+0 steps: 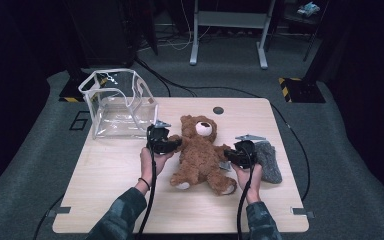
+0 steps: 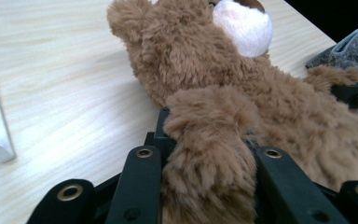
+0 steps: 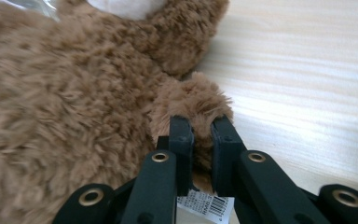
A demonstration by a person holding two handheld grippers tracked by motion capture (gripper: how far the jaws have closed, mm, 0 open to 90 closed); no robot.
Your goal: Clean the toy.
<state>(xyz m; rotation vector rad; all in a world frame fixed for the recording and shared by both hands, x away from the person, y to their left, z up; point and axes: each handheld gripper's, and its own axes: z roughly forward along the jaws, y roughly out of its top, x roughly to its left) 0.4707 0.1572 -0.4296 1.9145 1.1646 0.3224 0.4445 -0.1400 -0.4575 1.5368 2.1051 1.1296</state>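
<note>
Here: one teddy bear (image 1: pixel 200 155), two tongs (image 1: pixel 166 145) gripping.

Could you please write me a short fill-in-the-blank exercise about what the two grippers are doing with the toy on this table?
1. Each gripper is closed on one ____ of the teddy bear.
2. The bear lies on its ____, muzzle up.
3. Beyond the left gripper stands a clear plastic ____.
4. Beside the right gripper lies a ____ sock.

Missing words: arm; back; bag; grey
</note>
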